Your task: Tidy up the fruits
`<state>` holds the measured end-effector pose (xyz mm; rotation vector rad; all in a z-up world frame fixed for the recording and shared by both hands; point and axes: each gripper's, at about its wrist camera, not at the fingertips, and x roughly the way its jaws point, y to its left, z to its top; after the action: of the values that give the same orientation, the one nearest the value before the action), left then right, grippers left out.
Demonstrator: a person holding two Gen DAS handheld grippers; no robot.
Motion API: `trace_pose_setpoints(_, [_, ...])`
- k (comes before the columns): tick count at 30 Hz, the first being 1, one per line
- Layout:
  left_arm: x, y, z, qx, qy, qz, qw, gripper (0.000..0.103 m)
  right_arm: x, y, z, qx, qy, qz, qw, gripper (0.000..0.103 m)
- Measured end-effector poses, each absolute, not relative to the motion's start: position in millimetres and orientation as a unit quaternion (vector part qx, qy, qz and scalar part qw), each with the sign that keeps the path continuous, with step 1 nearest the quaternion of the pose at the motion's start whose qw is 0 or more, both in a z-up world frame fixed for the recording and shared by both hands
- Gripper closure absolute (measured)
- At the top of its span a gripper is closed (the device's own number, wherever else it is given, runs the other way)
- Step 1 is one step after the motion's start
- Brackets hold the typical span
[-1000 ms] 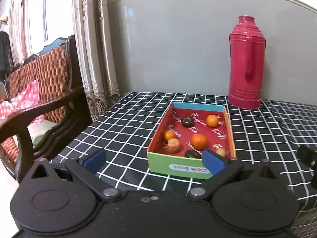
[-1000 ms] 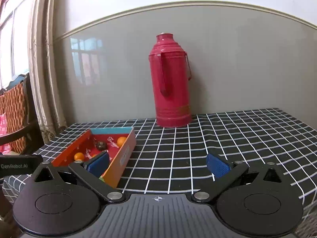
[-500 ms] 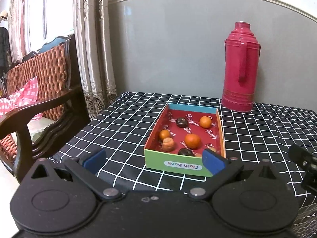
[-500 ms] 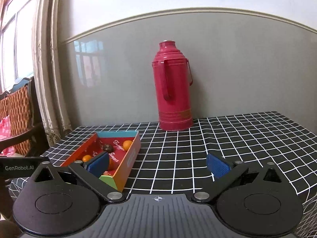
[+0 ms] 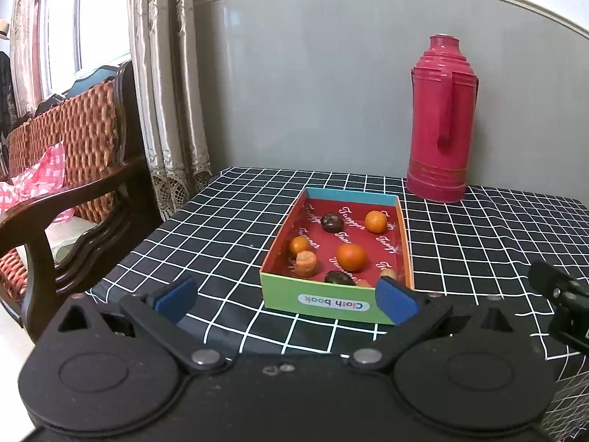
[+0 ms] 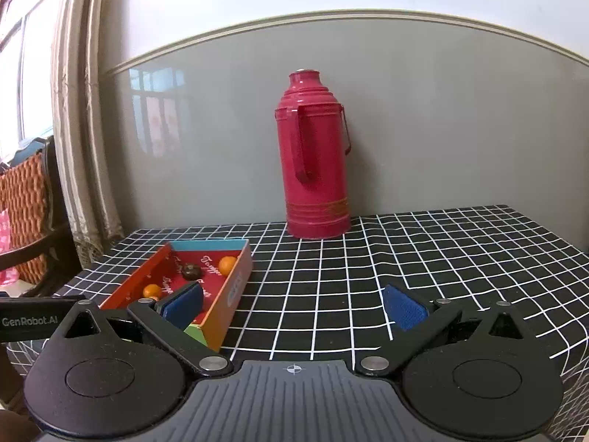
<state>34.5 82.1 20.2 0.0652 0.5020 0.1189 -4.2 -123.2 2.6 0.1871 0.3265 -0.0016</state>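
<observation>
A shallow cardboard box (image 5: 333, 304) with a red floor sits on the black checked tablecloth (image 5: 228, 243). In it lie three oranges (image 5: 351, 256), two dark round fruits (image 5: 332, 222) and a pale brown fruit (image 5: 306, 263). My left gripper (image 5: 285, 296) is open and empty, just in front of the box's near wall. My right gripper (image 6: 294, 307) is open and empty, to the right of the box (image 6: 235, 287), its left pad near the box's right wall.
A tall red thermos (image 5: 441, 125) stands at the back by the grey wall; it also shows in the right wrist view (image 6: 314, 158). A wooden wicker chair (image 5: 70, 169) and curtains (image 5: 165, 92) are left of the table. The table edge is close below both grippers.
Both grippers have drawn back and risen a little, so the box and thermos look smaller and farther. Both stay open. The fruits have not moved.
</observation>
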Motion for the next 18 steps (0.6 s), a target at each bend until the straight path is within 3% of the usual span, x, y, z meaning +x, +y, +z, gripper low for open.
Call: trace_pose_setpoints(18, [38.2, 74.4, 15.7, 0.035, 0.258, 0.049, 0.964, 0.006, -2.6, -127.8, -1.1, 0.103, 0.167, -0.003, 0.981, 0.000])
